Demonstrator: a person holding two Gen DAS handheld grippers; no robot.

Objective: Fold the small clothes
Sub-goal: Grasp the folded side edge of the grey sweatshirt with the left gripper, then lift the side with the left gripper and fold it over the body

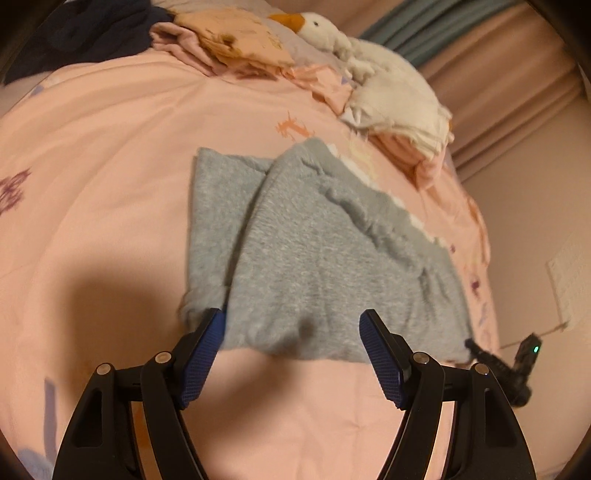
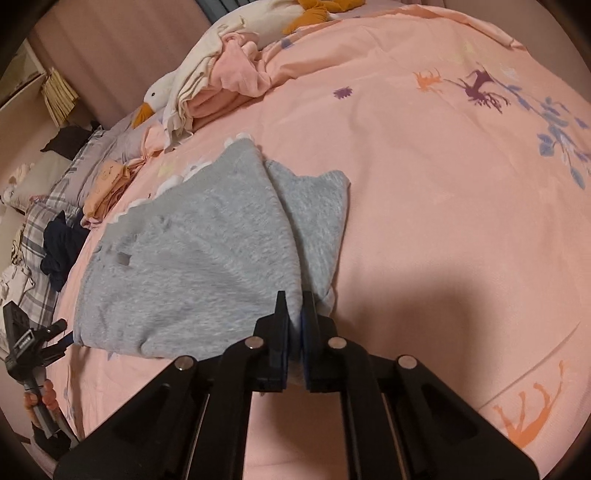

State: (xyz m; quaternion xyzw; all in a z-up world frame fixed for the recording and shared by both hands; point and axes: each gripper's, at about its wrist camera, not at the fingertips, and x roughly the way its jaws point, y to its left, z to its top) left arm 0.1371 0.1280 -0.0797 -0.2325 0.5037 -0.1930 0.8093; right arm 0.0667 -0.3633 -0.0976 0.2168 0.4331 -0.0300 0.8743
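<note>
A small grey knit garment [image 1: 314, 254] lies partly folded on the pink bedspread [image 1: 110, 166], one layer over another, with a white scalloped trim on its far edge. My left gripper [image 1: 291, 321] is open, its blue-padded fingers [image 1: 205, 354] over the garment's near edge, not holding it. In the right wrist view the same grey garment [image 2: 192, 258] lies ahead, and my right gripper [image 2: 295, 314] is shut on its near corner. The left gripper [image 2: 26, 350] shows at the far left of that view.
A white goose plush [image 1: 369, 66] and a pile of pink and peach clothes [image 1: 236, 44] lie at the far side of the bed. Dark clothing [image 1: 81, 33] is at the back left. Checked pillows [image 2: 48, 214] and curtains [image 1: 517, 92] border the bed.
</note>
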